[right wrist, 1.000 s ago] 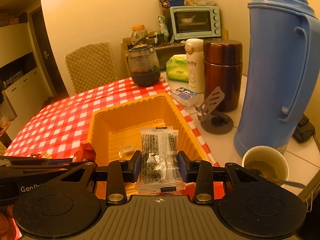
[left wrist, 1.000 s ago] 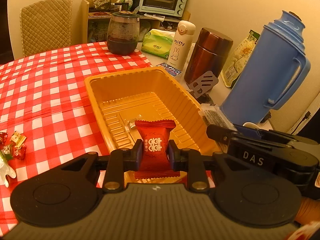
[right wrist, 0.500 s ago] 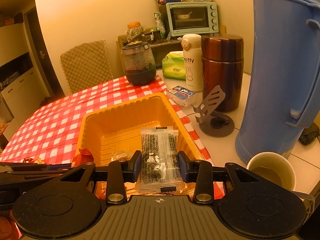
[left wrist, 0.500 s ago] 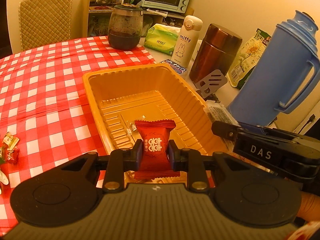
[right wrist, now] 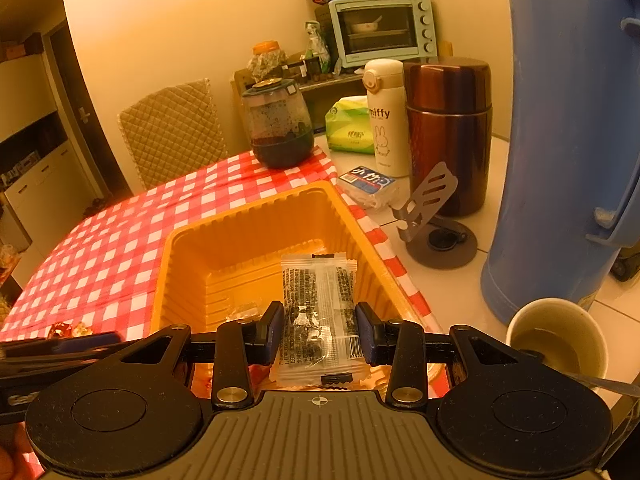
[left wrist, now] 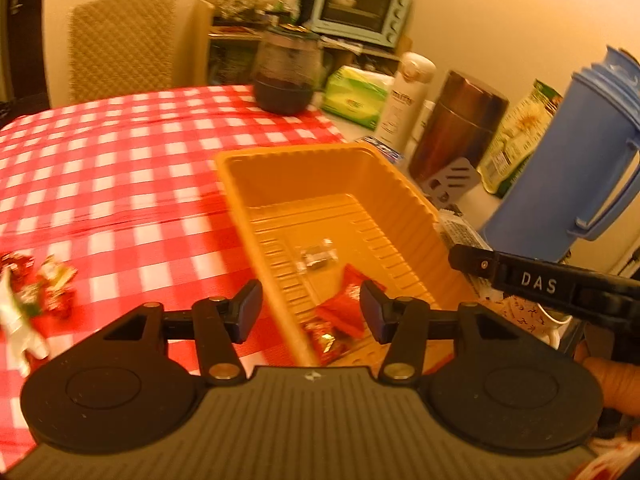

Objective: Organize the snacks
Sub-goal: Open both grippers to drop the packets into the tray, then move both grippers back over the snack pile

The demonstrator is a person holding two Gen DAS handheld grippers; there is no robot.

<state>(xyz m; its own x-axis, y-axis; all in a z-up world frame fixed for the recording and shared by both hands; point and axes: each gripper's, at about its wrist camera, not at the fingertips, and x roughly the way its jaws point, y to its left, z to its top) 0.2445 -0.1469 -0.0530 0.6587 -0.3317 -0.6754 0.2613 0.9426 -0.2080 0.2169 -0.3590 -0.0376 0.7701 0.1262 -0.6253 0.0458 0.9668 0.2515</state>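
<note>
The yellow tray (left wrist: 392, 184) sits on the red-checked tablecloth (left wrist: 120, 168), its far rim toward a dark glass jar (left wrist: 286, 76). Over the tray's near end the left gripper (left wrist: 311, 306) is opening, nothing between its pads — the red snack packet (left wrist: 345, 308) lies loose on the tray floor near a small clear-wrapped candy (left wrist: 318, 258). The right gripper (right wrist: 319, 334), also over the near end, pinches a clear packet of dark snack (right wrist: 318, 312) — jaws narrow.

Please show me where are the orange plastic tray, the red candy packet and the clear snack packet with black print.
Orange plastic tray (left wrist: 320, 178): left wrist view, far inner wall.
Red candy packet (left wrist: 346, 306): left wrist view, wrapper middle.
Clear snack packet with black print (right wrist: 318, 296): right wrist view, packet middle.
</note>
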